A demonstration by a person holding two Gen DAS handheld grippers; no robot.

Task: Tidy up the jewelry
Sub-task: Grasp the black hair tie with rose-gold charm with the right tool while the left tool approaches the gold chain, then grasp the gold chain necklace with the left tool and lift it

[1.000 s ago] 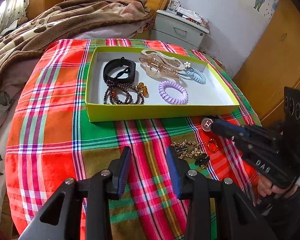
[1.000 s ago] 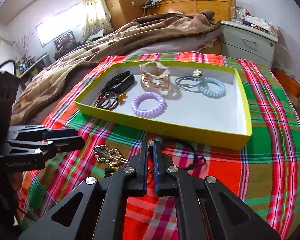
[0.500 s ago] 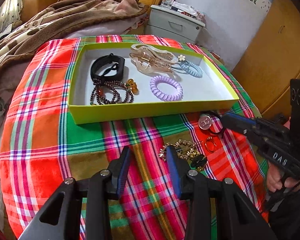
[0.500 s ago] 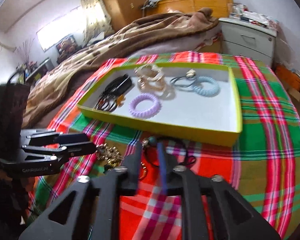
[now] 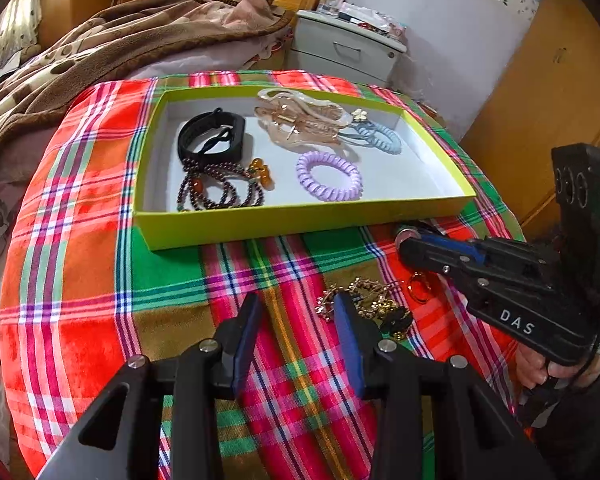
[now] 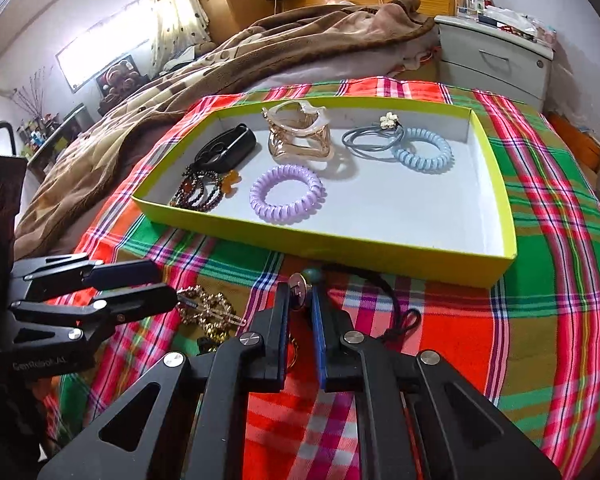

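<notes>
Two grippers work the plaid cloth (image 6: 540, 320) in front of a lime tray (image 6: 380, 248). The right gripper (image 6: 300, 300), jaws slightly parted, straddles a coin-like pendant (image 6: 299, 281) on a black cord (image 6: 396, 312); whether it grips the piece cannot be told. The cord trails right of the fingers, along the tray's front wall. The left gripper (image 5: 296, 312), released, hovers just left of one gold chain clip (image 5: 364, 300), the piece nearer to it. Inside the tray: two spiral hair ties, purple (image 6: 286, 193) and blue (image 6: 422, 150), one amber claw clip (image 6: 300, 136), one black band (image 5: 212, 136), one bead strand (image 5: 216, 190), one grey flower elastic (image 6: 374, 136). A small gold ring (image 5: 418, 286), apparently, lies beside the clip.
</notes>
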